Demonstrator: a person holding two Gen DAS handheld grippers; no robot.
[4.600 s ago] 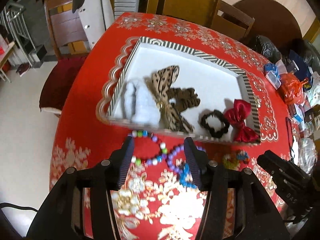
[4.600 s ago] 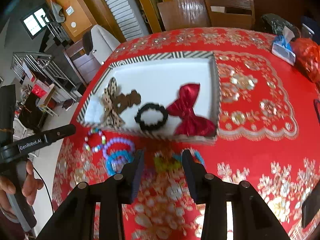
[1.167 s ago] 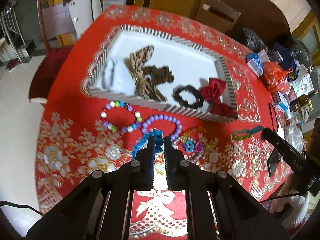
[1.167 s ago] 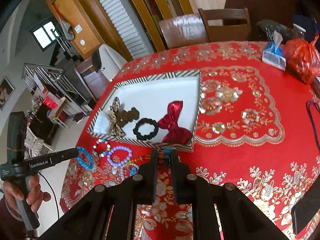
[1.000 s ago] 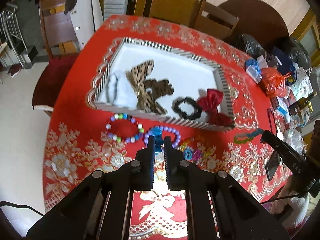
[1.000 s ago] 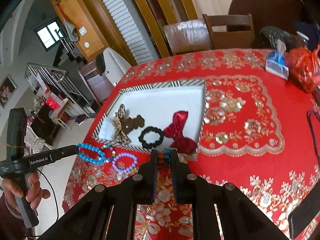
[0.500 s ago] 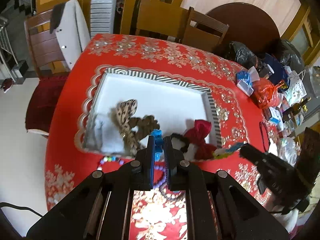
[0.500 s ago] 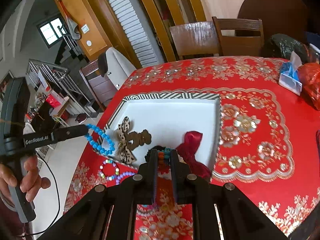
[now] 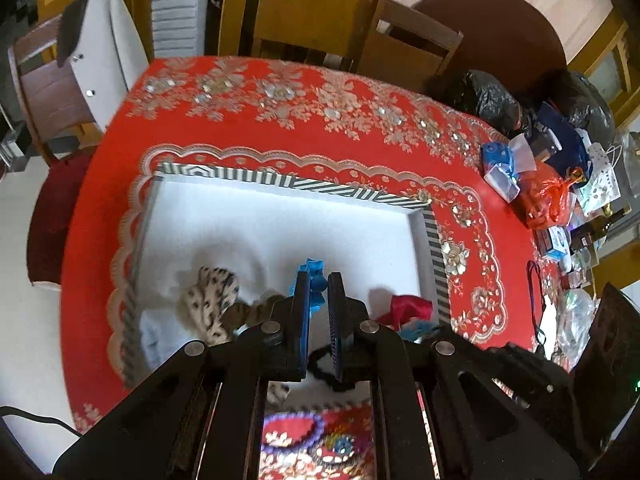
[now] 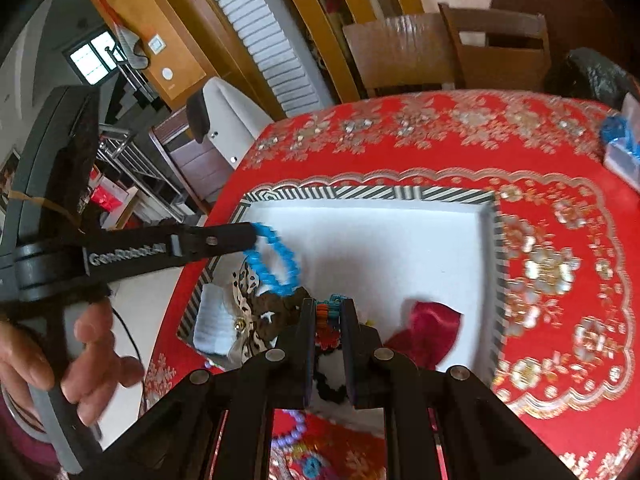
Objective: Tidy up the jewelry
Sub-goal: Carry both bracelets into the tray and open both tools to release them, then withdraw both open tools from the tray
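Right wrist view: the left hand-held gripper (image 10: 250,236) at centre left is clamped on a blue bracelet (image 10: 276,264), which hangs over the left part of the white tray (image 10: 360,193). At lower centre, the right hand-held gripper (image 10: 328,312) is clamped on a multicoloured bracelet (image 10: 326,314) above the tray's near edge, beside a red bow (image 10: 428,328).
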